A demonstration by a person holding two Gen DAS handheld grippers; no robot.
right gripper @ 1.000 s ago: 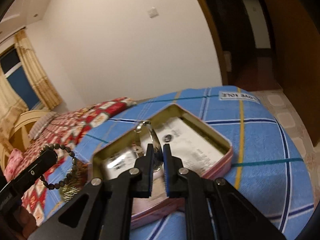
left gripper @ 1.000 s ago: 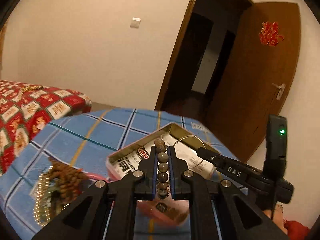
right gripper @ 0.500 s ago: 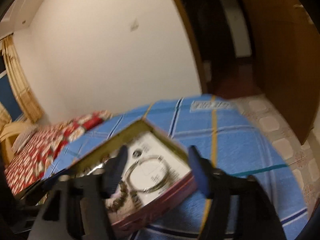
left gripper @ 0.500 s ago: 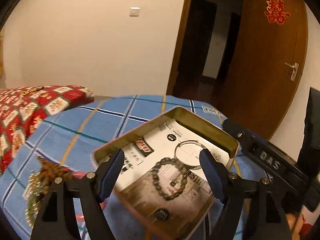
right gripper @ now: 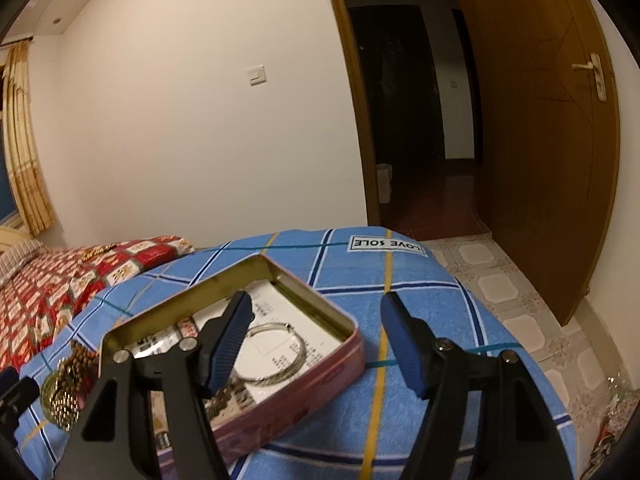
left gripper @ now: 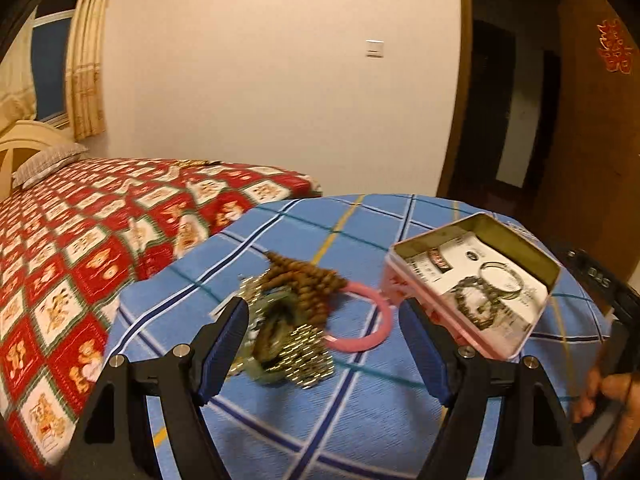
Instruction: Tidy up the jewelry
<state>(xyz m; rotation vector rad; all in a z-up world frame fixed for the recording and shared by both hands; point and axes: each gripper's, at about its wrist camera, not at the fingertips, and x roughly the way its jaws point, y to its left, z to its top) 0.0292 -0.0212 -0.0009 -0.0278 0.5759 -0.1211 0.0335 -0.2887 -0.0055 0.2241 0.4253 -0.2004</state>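
A pink tin (left gripper: 516, 344) (right gripper: 320, 376) lined with printed paper sits on the blue plaid cloth. Inside it lie a dark bead bracelet (left gripper: 476, 304) and a silver bangle (left gripper: 502, 282) (right gripper: 276, 354). Left of the tin is a heap of jewelry (left gripper: 292, 320) (right gripper: 68, 384): brown beads, gold beads, a green piece and a pink ring (left gripper: 368, 320). My left gripper (left gripper: 324, 352) hangs open and empty just above and in front of the heap. My right gripper (right gripper: 316, 340) stands open and empty above the tin's right end, near the bangle.
The cloth covers a round table (right gripper: 440, 320) whose edge drops to a tiled floor (right gripper: 520, 292) on the right. A bed with a red patterned cover (left gripper: 100, 240) lies to the left. A brown door (right gripper: 540, 120) stands open behind. A hand (left gripper: 608, 404) shows at the right edge.
Both grippers opened and let go: the bead bracelet and the silver bangle now lie in the tin. My left gripper swung left from the tin to the jewelry heap.
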